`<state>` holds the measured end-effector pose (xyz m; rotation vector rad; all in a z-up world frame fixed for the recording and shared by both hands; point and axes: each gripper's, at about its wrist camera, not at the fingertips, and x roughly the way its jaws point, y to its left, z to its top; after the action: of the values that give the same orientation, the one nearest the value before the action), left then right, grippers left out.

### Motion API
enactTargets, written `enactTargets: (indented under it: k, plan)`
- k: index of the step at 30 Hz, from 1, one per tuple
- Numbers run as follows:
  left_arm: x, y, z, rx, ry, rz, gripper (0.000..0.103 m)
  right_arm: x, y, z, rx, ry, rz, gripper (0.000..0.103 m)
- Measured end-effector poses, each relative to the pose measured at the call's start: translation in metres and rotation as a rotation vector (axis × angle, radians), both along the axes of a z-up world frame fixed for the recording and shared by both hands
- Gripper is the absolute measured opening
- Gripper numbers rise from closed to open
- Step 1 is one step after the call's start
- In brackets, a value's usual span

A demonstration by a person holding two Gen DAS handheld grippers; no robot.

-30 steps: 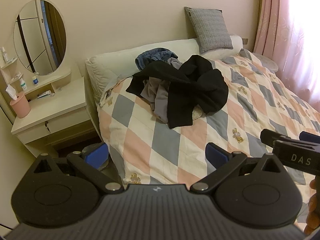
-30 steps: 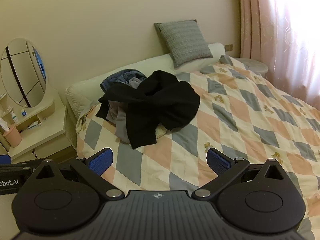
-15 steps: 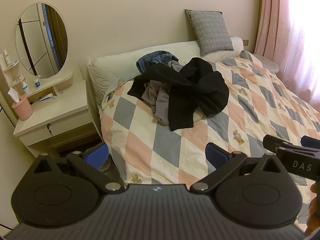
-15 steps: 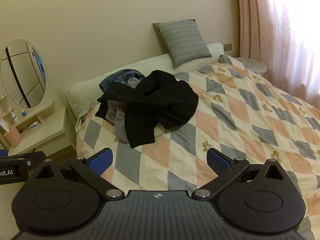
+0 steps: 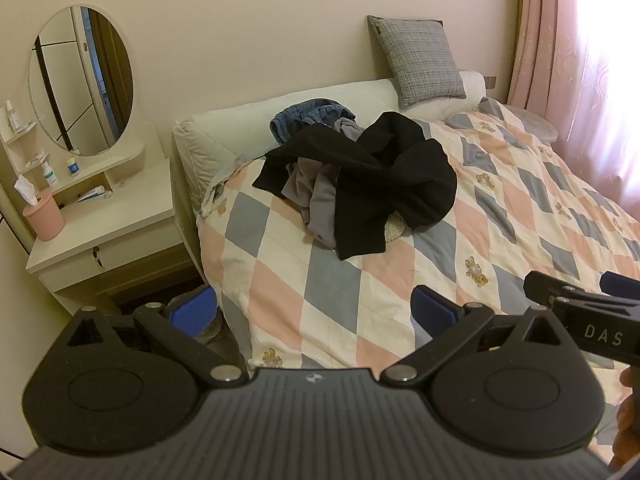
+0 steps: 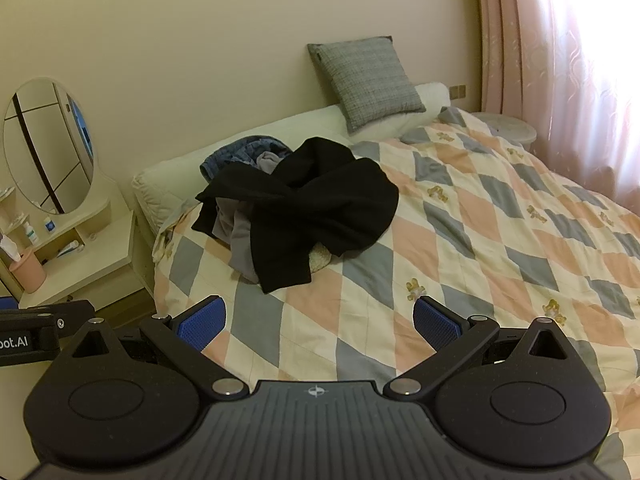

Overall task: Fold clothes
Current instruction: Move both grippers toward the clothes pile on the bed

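Clothes [image 5: 360,176] sit in a loose heap near the head of the bed, on the checked quilt [image 5: 520,208], with a black garment [image 6: 316,208] draped over the top, grey fabric [image 5: 320,200] bunched beneath it and a bit of blue denim [image 5: 308,118] poking out against the long white pillow [image 5: 240,128]. The heap lies well ahead of both tools, roughly centred between each pair of blue pads but far beyond them.

The left gripper [image 5: 312,312] hangs over the near corner of the bed, its jaws spread wide with nothing between them. The right gripper [image 6: 318,320] is just beside it, over the quilt, also gaping wide and holding nothing; its side shows at the right edge of the left camera's view.

A grey plaid cushion [image 6: 366,80] leans against the wall behind the pile. To the left stands a cream dressing table [image 5: 120,216] with an oval mirror [image 5: 80,84] and a pink tissue holder [image 5: 43,216]. Pink curtains [image 6: 560,60] hang on the far side.
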<state>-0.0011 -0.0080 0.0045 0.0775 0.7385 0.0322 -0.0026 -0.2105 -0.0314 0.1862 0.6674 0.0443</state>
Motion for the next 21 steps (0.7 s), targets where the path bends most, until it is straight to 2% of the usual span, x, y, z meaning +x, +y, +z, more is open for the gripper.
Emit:
enactTargets:
  k: [21]
  plan:
    - [0.011, -0.008, -0.006, -0.020, -0.005, -0.016, 0.102, 0.014, -0.012, -0.004, -0.012, 0.000, 0.005, 0.103]
